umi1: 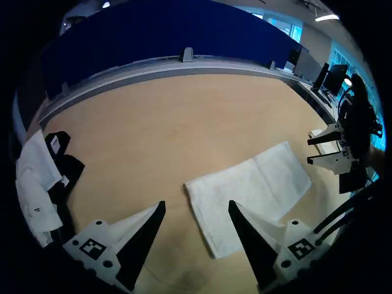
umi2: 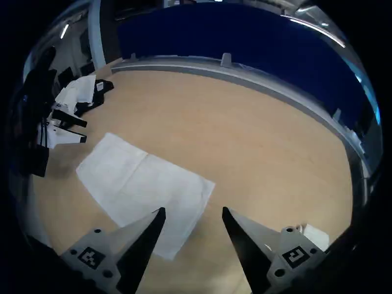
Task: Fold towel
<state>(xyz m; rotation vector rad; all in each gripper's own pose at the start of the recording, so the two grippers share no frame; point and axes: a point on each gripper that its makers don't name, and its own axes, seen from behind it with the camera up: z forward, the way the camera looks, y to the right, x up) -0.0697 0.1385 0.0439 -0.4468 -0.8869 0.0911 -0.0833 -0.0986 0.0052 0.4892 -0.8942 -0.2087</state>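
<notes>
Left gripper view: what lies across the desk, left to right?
From the left: pile of white and black cloths → white towel → right hand-held gripper, open.

A finger of the left gripper (umi1: 196, 203) hides the towel (umi1: 255, 188) along its near edge; the white cloths (umi1: 34, 186) run off the view's left.

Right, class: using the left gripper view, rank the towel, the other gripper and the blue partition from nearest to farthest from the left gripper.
1. Towel: just ahead, slightly right.
2. Right gripper: beyond the towel, far right.
3. Blue partition: at the very back.
</notes>
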